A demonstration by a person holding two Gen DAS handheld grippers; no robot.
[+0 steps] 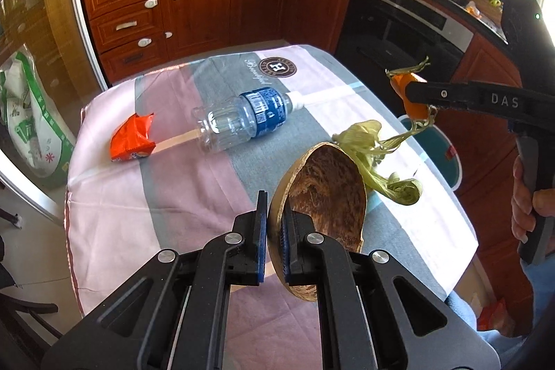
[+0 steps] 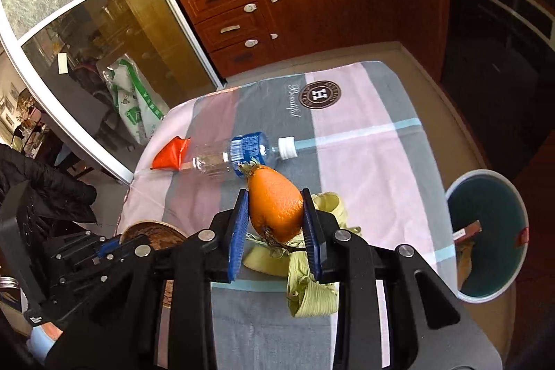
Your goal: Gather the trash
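Holding wrapper scraps, teal bin (image 2: 485, 295), beside table (image 2: 367, 162)

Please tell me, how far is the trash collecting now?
Done: the bin beside the table already holds a few scraps. In hand: the left gripper is shut on the rim of a brown shell, and the right gripper is shut on an orange fruit with pale green husks trailing from it. Left: the plastic bottle and the orange wrapper lie on the tablecloth.
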